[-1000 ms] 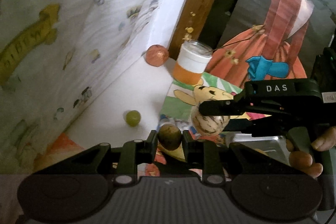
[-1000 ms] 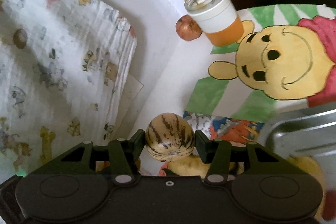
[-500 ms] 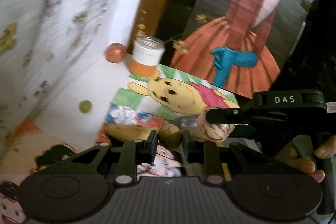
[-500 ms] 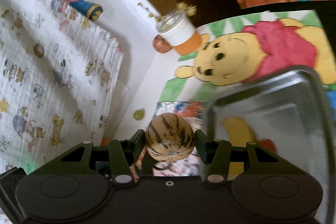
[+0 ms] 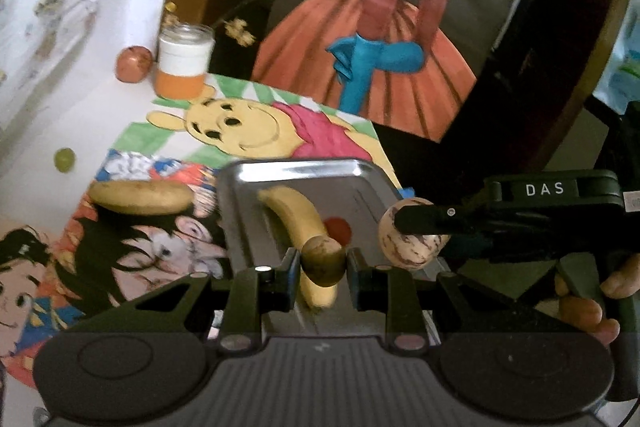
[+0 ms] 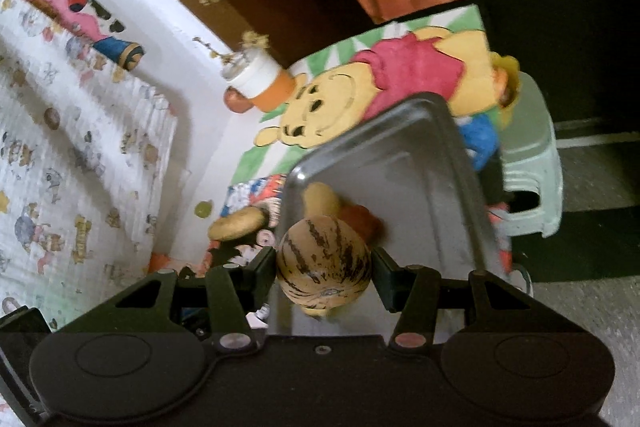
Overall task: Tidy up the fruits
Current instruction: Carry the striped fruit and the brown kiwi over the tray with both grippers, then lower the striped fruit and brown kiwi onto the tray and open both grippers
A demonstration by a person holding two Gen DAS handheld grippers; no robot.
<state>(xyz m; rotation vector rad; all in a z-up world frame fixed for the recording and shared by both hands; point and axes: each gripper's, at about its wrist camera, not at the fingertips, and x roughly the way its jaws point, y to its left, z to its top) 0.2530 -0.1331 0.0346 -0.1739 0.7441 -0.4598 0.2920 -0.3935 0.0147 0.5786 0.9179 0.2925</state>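
Left wrist view shows both grippers now over the tray, where a second ago they hung over the mats beside it. The left gripper is clamped on a brown fruit; the right gripper is clamped on a striped melon. So both fruits look ready to set down. A banana and a red fruit already lie in the tray, right under the two grippers. The far half of the tray is bare, offering more room there. Outside the tray's left rim sit a second banana, a green fruit and, farther off, a red apple beside a jar.
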